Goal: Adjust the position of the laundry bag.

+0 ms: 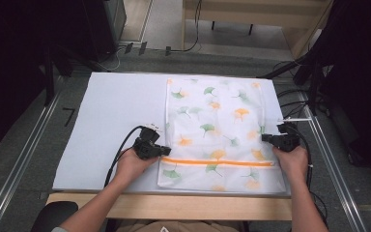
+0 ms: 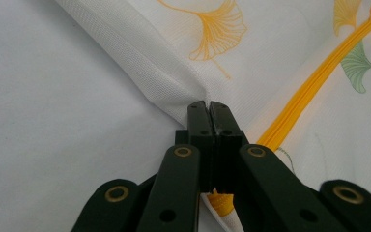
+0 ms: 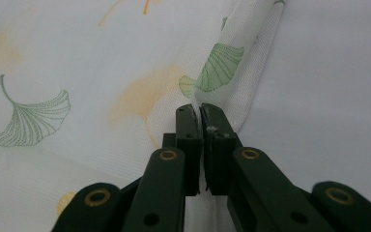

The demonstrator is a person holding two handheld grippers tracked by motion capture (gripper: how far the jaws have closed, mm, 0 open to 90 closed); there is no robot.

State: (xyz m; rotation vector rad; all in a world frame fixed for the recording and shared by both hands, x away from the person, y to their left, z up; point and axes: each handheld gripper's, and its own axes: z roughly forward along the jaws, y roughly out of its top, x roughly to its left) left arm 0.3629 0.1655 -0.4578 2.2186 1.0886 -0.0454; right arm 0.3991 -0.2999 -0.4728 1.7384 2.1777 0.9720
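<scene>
A white mesh bag (image 1: 212, 125) printed with green and orange ginkgo leaves lies flat on the white table mat (image 1: 111, 121); an orange zipper (image 1: 217, 162) runs across it near the front. My left gripper (image 1: 166, 150) is shut on the bag's left edge just beside the zipper's end, and the mesh (image 2: 174, 87) puckers into the pinched jaws of that gripper (image 2: 208, 104). On the bag's right edge sits my right gripper (image 1: 265, 138), shut on a fold of the mesh (image 3: 241, 72); in its own view my right gripper (image 3: 197, 108) has fabric squeezed between its jaws.
The mat's front edge meets a wooden table lip (image 1: 174, 205). Metal rails (image 1: 24, 154) run along both sides of the table. Cables (image 1: 290, 94) and dark equipment stand at the back right. Bare mat stretches to the left of the bag.
</scene>
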